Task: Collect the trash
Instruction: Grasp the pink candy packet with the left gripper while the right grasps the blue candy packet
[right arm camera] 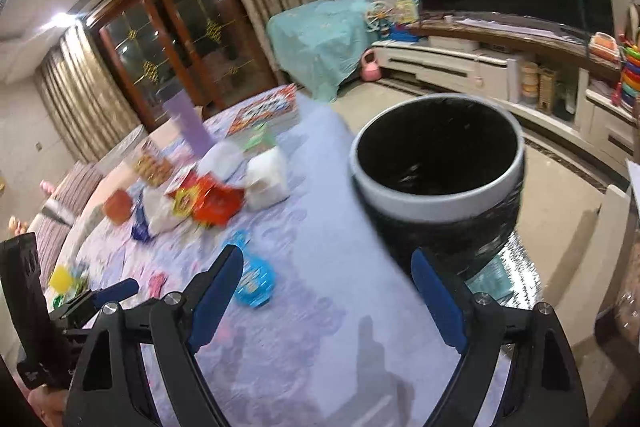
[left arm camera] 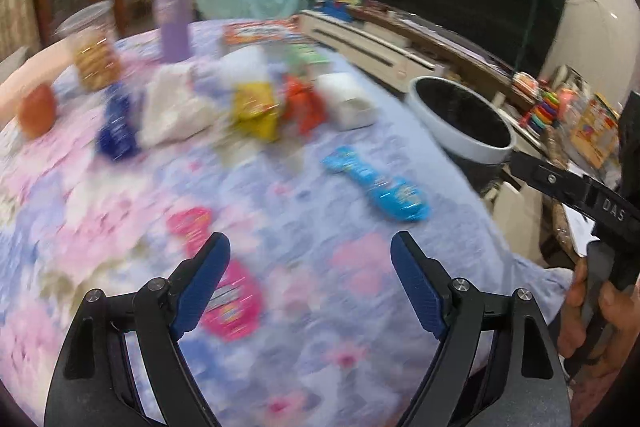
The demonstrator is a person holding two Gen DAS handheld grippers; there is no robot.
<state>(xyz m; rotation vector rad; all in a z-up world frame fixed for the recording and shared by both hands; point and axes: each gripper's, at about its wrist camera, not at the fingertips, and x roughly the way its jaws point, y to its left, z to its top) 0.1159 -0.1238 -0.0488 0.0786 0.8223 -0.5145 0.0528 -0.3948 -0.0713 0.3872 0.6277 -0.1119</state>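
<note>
My left gripper (left arm camera: 311, 243) hangs open over the floral tablecloth (left arm camera: 120, 227) with nothing between its pads. A pink wrapper (left arm camera: 234, 311) lies just beside its left finger, and a second pink wrapper (left arm camera: 188, 225) lies a little farther off. A light-blue wrapper (left arm camera: 376, 185) lies ahead to the right. My right gripper (right arm camera: 327, 257) is open and empty at the table's edge, right in front of the black bin (right arm camera: 400, 203) with its white rim. The light-blue wrapper (right arm camera: 252, 279) lies by its left finger. Dim scraps lie at the bin's bottom.
A blurred heap at mid-table holds a yellow packet (left arm camera: 256, 107), an orange packet (left arm camera: 302, 103), a white box (left arm camera: 348, 99), a white bag (left arm camera: 172, 111) and a dark-blue wrapper (left arm camera: 116, 131). A purple bottle (left arm camera: 172, 23) and a snack jar (left arm camera: 94, 55) stand behind. A hand (left arm camera: 592, 323) holds the right gripper's body.
</note>
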